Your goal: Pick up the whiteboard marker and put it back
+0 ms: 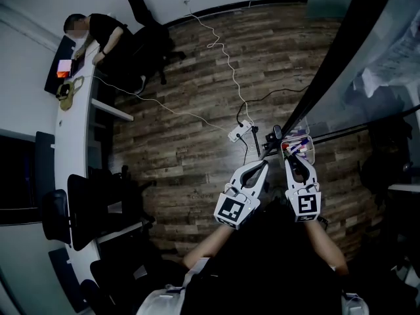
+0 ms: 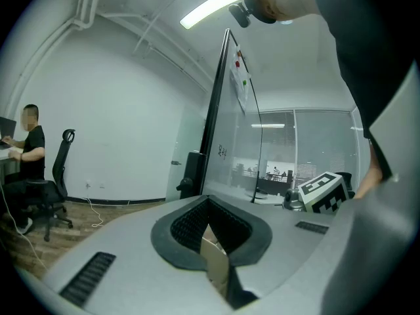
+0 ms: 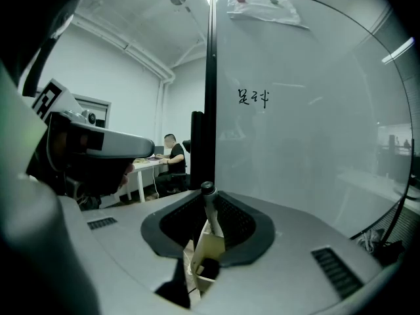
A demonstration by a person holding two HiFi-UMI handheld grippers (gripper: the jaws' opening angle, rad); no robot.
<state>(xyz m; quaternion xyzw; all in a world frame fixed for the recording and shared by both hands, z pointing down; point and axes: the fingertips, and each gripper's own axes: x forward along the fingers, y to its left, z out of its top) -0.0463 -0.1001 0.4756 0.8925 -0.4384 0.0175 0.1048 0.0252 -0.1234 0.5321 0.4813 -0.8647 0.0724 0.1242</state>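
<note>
In the right gripper view a whiteboard marker (image 3: 210, 214) with a pale barrel and black cap stands upright between the jaws of my right gripper (image 3: 207, 195), which is shut on it. The head view shows that gripper (image 1: 294, 157) at a clear tray (image 1: 306, 147) of coloured markers fixed to the glass whiteboard (image 1: 367, 58). My left gripper (image 1: 264, 165) sits just left of it, shut and holding nothing; its own view shows only the bare hollow between the jaws of the left gripper (image 2: 209, 201).
The whiteboard's dark frame (image 3: 210, 77) rises straight ahead, with papers (image 3: 266, 5) stuck high on the glass. A power strip (image 1: 239, 132) and cables lie on the wood floor. At the far left a person (image 1: 98, 31) sits at a long white desk (image 1: 69, 143) with office chairs (image 1: 85, 209).
</note>
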